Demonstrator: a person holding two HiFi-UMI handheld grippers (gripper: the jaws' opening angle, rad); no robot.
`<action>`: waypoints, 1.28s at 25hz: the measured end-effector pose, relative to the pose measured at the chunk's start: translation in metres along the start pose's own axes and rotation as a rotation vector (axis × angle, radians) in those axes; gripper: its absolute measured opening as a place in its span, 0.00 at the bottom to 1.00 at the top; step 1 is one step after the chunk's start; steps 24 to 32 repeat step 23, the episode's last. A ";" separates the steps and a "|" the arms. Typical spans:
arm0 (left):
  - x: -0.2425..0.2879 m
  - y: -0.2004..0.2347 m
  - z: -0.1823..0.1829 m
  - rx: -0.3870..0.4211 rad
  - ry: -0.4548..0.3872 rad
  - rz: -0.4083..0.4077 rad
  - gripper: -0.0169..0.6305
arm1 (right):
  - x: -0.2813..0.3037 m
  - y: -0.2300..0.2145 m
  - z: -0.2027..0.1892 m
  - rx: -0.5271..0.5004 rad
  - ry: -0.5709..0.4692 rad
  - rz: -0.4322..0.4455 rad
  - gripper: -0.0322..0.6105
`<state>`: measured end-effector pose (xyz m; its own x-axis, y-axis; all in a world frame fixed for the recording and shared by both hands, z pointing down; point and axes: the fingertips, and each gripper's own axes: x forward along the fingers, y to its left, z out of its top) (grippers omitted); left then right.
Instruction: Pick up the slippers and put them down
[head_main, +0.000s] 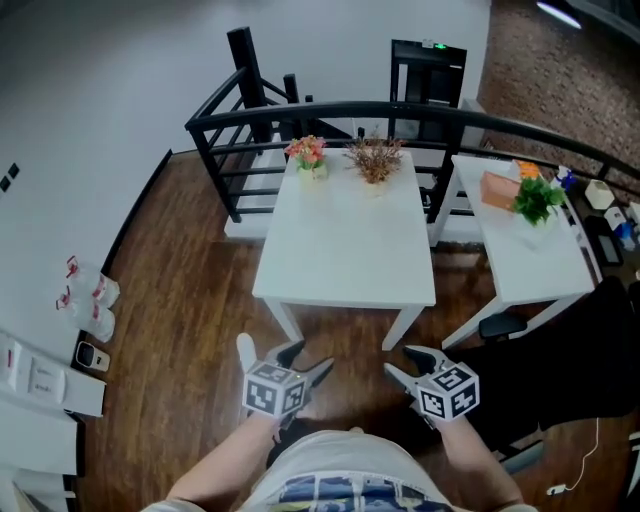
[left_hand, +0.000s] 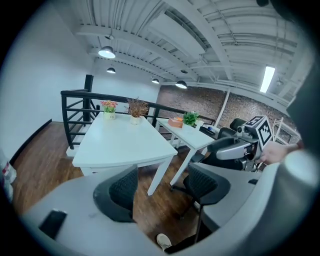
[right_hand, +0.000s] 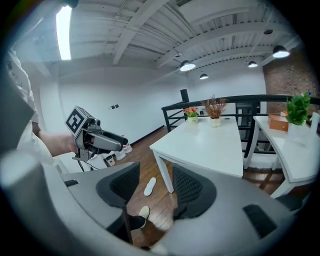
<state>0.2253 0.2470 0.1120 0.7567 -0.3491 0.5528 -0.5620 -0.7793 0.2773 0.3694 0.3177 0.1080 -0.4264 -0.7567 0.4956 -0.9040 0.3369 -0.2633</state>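
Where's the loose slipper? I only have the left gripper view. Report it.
Observer: The slipper lies on the floor, beside a leg of the table.
Operator: Place it against my left gripper.
Observer: In the head view it shows just left of the left gripper.
Operator: Give me the right gripper's jaws.
Observer: The right gripper is open, with nothing between its jaws.
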 end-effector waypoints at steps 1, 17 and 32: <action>0.001 -0.004 -0.001 -0.003 -0.001 0.006 0.52 | -0.003 -0.002 -0.004 0.001 0.000 0.003 0.41; -0.013 -0.033 -0.001 -0.005 -0.012 0.014 0.52 | -0.035 -0.002 -0.009 -0.010 -0.002 0.006 0.41; -0.031 -0.039 0.002 -0.005 -0.011 -0.005 0.52 | -0.047 0.018 -0.003 -0.006 0.010 -0.003 0.41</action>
